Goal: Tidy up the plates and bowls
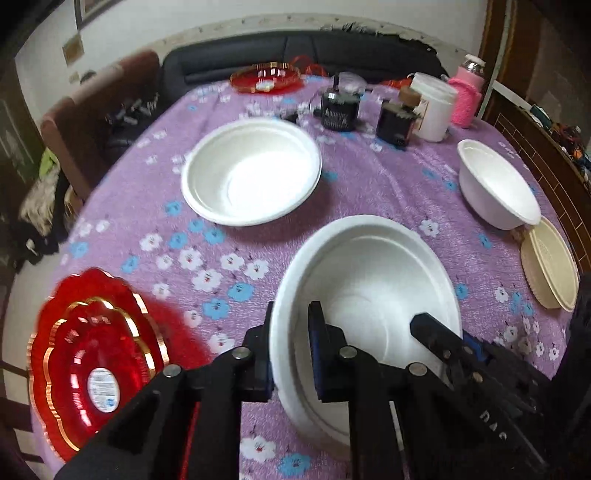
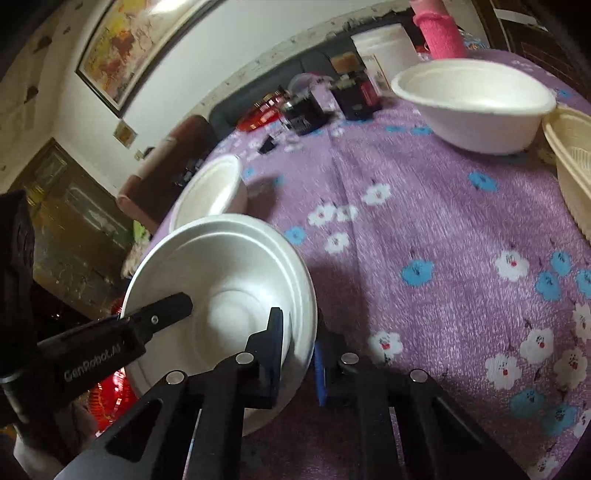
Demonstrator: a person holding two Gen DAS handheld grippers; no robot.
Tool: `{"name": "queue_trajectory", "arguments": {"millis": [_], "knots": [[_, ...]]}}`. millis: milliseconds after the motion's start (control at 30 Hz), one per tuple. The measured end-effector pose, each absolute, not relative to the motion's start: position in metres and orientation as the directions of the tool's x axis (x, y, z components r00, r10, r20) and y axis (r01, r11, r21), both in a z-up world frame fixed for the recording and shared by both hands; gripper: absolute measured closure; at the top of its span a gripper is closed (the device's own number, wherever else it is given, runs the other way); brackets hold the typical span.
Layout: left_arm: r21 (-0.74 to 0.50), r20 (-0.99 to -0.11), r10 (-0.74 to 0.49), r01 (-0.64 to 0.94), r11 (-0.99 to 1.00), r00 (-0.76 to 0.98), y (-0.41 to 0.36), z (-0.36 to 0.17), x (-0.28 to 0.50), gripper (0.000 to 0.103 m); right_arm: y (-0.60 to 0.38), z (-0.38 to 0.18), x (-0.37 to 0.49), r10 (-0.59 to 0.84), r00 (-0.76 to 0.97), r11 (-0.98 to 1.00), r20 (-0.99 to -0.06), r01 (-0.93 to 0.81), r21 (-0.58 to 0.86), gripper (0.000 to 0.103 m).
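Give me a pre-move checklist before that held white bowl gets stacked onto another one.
1. Left gripper pinching the rim of the held white bowl: ok.
2. Right gripper on the opposite rim: ok.
3. Bowl fully clear of the tablecloth: cannot tell.
4. Target bowl upright and unobstructed: ok.
5. Red plates out of the path: ok.
6. Right-side bowl leaning on the cream basket, stability: cannot tell.

Red plates [image 1: 98, 363] smeared by motion blur, lower edge hidden behind the black gripper frame. Cream basket [image 2: 574, 173] cut off at the right edge. Far-end clutter: dark boxes [image 1: 338, 107] too blurred to read. Pink bottle [image 2: 439, 33] cropped at top.
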State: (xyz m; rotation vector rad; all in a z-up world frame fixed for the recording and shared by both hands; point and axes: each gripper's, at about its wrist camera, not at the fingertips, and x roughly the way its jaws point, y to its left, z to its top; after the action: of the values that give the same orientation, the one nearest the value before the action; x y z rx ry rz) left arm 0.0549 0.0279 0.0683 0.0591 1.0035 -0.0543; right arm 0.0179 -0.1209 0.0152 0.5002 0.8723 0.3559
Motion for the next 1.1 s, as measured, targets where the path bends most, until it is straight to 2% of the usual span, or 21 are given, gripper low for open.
{"name": "queue_trajectory", "arguments": {"millis": [167, 333, 567, 733, 833, 933, 1033, 1100], "knots": [[0.076, -0.799, -0.004, 0.107, 0.991, 0.602, 0.035, 0.092, 0.019, 0.083, -0.111, 0.028, 0.007, 0.539, 0.614, 0.807, -0.577, -0.179, 0.563, 0.086], [0.054, -0.779, 0.004, 0.06, 0.997, 0.627, 0.081, 0.104, -0.013, 0.074, -0.072, 0.053, -0.013, 0.572, 0.604, 0.802, -0.555, -0.272, 0.531, 0.087], [0.014, -0.784, 0.078, -0.108, 0.994, 0.616, 0.178, 0.101, -0.032, 0.074, 0.025, 0.075, -0.018, 0.573, 0.54, 0.819, -0.616, -0.376, 0.433, 0.086], [0.023, -0.829, 0.135, -0.208, 0.978, 0.543, 0.23, 0.068, -0.024, 0.057, 0.089, 0.069, -0.006, 0.544, 0.491, 0.833, -0.68, -0.411, 0.369, 0.086], [0.028, -0.859, 0.14, -0.229, 0.973, 0.493, 0.247, 0.049, -0.014, 0.055, 0.123, 0.056, -0.001, 0.473, 0.487, 0.861, -0.734, -0.43, 0.27, 0.085], [-0.027, -0.85, 0.108, -0.247, 0.969, 0.516, 0.26, 0.053, -0.019, 0.053, 0.132, 0.051, -0.002, 0.422, 0.519, 0.88, -0.744, -0.433, 0.197, 0.085], [-0.092, -0.831, 0.081, -0.279, 0.956, 0.551, 0.272, 0.064, -0.031, 0.05, 0.113, 0.062, -0.006, 0.447, 0.545, 0.88, -0.71, -0.409, 0.24, 0.075], [-0.123, -0.816, 0.067, -0.286, 0.95, 0.574, 0.276, 0.072, -0.042, 0.049, 0.097, 0.071, -0.012, 0.452, 0.569, 0.885, -0.687, -0.385, 0.262, 0.054]]}}
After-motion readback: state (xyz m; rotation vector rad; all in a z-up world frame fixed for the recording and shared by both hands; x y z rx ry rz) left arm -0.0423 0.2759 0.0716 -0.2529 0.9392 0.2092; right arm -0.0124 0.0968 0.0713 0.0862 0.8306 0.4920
